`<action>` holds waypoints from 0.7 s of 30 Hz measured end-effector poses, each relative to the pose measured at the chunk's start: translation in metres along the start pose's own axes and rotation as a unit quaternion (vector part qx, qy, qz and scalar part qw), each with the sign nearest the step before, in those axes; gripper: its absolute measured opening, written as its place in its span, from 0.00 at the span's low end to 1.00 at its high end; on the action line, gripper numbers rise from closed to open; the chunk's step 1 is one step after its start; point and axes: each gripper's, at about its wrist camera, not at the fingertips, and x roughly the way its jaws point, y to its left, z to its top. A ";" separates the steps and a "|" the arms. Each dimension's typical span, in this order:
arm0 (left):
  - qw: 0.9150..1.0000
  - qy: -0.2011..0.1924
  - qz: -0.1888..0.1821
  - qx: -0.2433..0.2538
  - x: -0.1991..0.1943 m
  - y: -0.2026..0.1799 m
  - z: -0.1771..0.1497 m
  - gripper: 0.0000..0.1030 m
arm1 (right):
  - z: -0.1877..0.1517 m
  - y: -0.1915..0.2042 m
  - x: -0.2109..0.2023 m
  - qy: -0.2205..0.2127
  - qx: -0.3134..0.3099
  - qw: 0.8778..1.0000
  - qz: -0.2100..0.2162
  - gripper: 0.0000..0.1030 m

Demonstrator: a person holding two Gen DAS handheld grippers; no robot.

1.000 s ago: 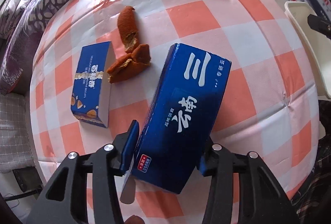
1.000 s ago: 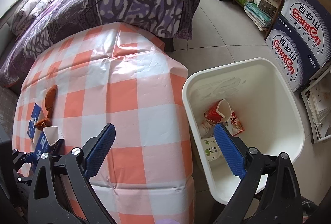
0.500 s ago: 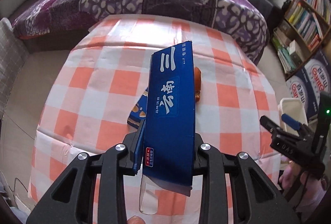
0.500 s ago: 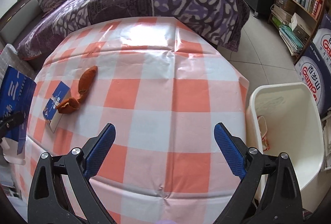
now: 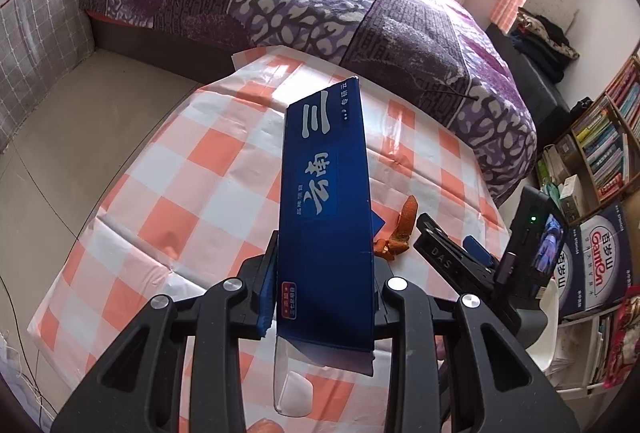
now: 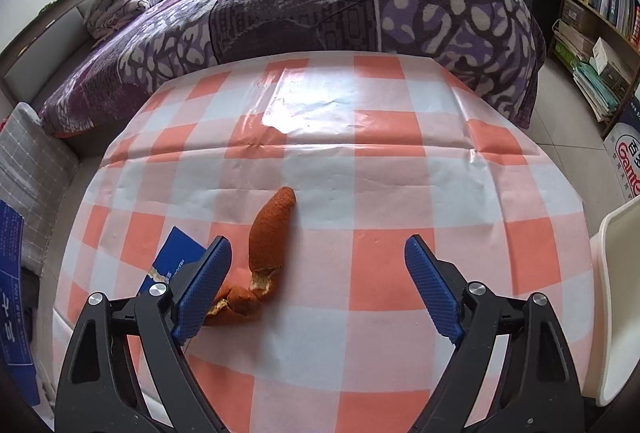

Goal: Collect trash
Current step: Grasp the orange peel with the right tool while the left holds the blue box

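Your left gripper (image 5: pixel 324 297) has the long blue carton (image 5: pixel 326 217) clamped between its pads, low on the carton's sides, so the box stands up out of the jaws and leans away toward twelve o'clock, lifted clear of the checked tablecloth (image 5: pixel 192 209). A clear plastic flap hangs from the carton's near end, below the jaws. In the right wrist view the same carton (image 6: pixel 12 293) shows as a blue strip at the nine o'clock edge.

Your right gripper (image 6: pixel 316 285) stands wide apart with nothing between its pads; its jaws have just been closing a little. It hangs over the table, and the orange peel (image 6: pixel 268 245) lies on the cloth just inside its left finger (image 6: pixel 204 285), its long piece reaching toward twelve o'clock. The small blue box (image 6: pixel 176 257) lies flat at about ten o'clock from that peel, partly hidden behind the same finger.

From the left wrist view, the peel (image 5: pixel 402 229) sits at three o'clock of the carton, with your right gripper (image 5: pixel 472 253) just beyond it. The white bin (image 6: pixel 616 305) stands off the table's edge at four o'clock in the right view. The purple bed (image 6: pixel 320 5) lies past the table at twelve.
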 end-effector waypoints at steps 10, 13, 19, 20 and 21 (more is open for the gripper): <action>1.000 0.010 0.002 -0.008 0.004 0.008 -0.001 0.31 | 0.003 0.009 0.038 0.031 0.010 0.999 0.020 0.67; 1.000 0.011 0.004 -0.013 0.005 0.010 -0.001 0.31 | 0.000 0.020 0.040 0.030 -0.029 0.999 0.002 0.67; 1.000 0.003 0.019 -0.020 0.007 0.013 -0.003 0.31 | 0.004 0.020 0.042 0.045 -0.041 0.998 0.017 0.18; 1.000 0.003 0.022 -0.020 0.008 0.013 -0.003 0.31 | 0.007 0.015 0.040 0.049 -0.032 0.998 0.030 0.17; 0.999 0.002 0.024 -0.021 0.009 0.013 -0.003 0.31 | 0.007 0.014 0.038 0.047 -0.030 0.998 0.037 0.17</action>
